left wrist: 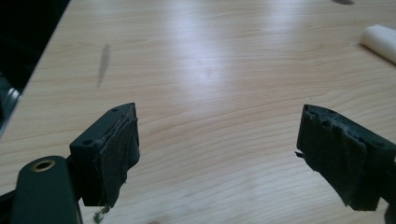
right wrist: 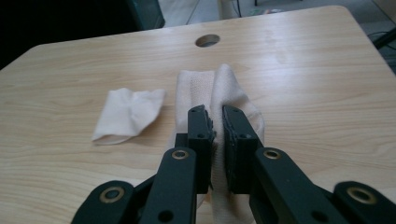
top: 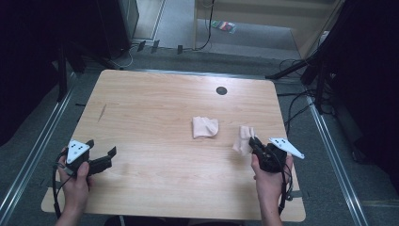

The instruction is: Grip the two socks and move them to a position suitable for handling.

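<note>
Two pale beige cloths lie on the wooden table (top: 155, 113). One crumpled cloth (top: 205, 127) (right wrist: 127, 114) rests flat near the table's middle. My right gripper (top: 254, 141) (right wrist: 217, 121) is shut on the second cloth (top: 243, 138) (right wrist: 219, 88), pinching a raised fold of it between its jaws at the right side of the table. My left gripper (top: 101, 151) (left wrist: 217, 149) stands open above bare wood near the front left, nothing between its jaws. A corner of the flat cloth (left wrist: 380, 41) peeks in at the upper right of the left gripper view.
A round cable hole (top: 221, 90) (right wrist: 208, 40) sits near the table's far edge. A dark streak (top: 102, 111) (left wrist: 103, 63) marks the wood at the left. Cables and black stands crowd the floor beyond the table's right and far sides.
</note>
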